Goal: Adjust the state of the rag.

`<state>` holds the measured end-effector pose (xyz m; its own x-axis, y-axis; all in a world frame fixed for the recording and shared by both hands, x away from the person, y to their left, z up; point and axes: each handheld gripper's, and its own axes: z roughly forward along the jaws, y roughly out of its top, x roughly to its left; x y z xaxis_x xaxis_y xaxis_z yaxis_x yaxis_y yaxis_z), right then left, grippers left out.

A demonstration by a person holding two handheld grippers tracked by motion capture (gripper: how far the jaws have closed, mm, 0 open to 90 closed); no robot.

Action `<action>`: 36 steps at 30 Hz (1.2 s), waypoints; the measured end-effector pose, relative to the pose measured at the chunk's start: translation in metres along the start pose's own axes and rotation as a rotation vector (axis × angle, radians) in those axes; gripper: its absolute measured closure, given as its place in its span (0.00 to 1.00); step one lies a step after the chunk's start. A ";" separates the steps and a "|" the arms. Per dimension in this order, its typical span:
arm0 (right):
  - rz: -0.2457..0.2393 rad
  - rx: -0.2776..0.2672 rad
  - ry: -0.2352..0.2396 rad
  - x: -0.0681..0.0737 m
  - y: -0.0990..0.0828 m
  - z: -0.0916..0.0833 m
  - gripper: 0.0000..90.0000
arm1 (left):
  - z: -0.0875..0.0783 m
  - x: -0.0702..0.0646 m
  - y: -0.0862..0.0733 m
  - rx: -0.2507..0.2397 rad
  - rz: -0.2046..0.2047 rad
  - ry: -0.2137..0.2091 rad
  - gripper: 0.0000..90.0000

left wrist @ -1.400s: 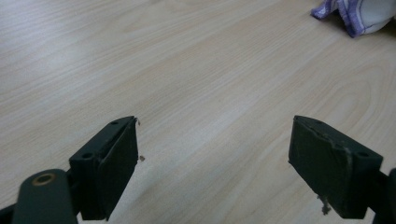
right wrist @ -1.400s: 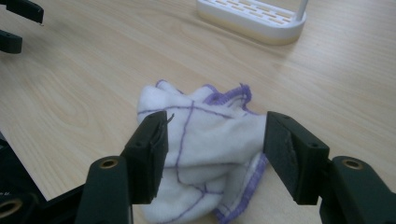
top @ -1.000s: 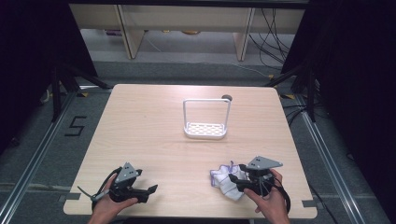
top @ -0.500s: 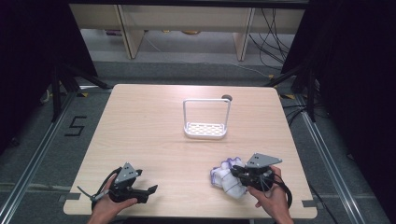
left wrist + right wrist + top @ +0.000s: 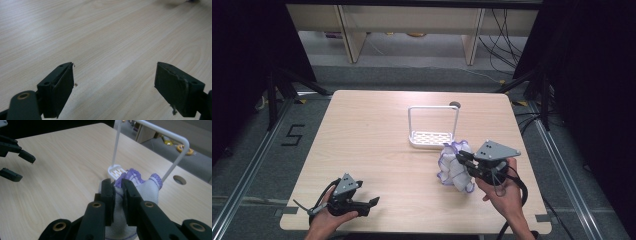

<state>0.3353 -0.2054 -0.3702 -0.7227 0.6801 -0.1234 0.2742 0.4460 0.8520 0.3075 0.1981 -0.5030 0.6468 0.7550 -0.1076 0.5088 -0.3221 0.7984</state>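
A white knitted glove with purple trim [image 5: 453, 170] [image 5: 148, 190] hangs above the table in front of a white wire rack [image 5: 433, 137] [image 5: 117, 170]. My right gripper [image 5: 462, 161] [image 5: 117, 185] is shut on the glove's fabric; its jaws have just been closing, with the glove pinched between them. Near the front left corner my left gripper [image 5: 373, 202] [image 5: 113, 82] rests low over the wood, open, with nothing between its jaws. The right gripper view has that left gripper [image 5: 21, 167] at its far left.
The light wooden table [image 5: 372, 140] has a round hole [image 5: 455, 105] just behind the rack. Dark stands and cables lie on the floor around the table, and shelving stands beyond the far edge.
My right gripper shut on the glove, then rose and moved toward the rack, lifting the glove off the table. The left gripper stayed where it was.
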 end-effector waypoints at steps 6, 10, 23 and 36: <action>-0.054 -0.048 0.038 0.011 0.023 0.013 0.90 | -0.002 0.004 0.000 0.003 0.001 0.016 0.17; -0.034 -0.081 0.117 0.021 0.035 0.016 0.90 | -0.003 0.005 0.000 -0.018 -0.017 0.022 0.17; 0.125 0.287 0.023 -0.033 -0.070 0.084 0.90 | -0.003 0.004 0.001 -0.012 -0.002 0.016 0.17; 0.100 0.175 0.068 0.001 -0.027 0.064 0.69 | -0.003 0.003 0.001 -0.013 -0.003 0.013 0.17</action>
<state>0.3678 -0.1799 -0.4254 -0.7256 0.6881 -0.0030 0.4484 0.4761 0.7565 0.3088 0.2018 -0.5009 0.6374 0.7637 -0.1025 0.5035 -0.3121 0.8057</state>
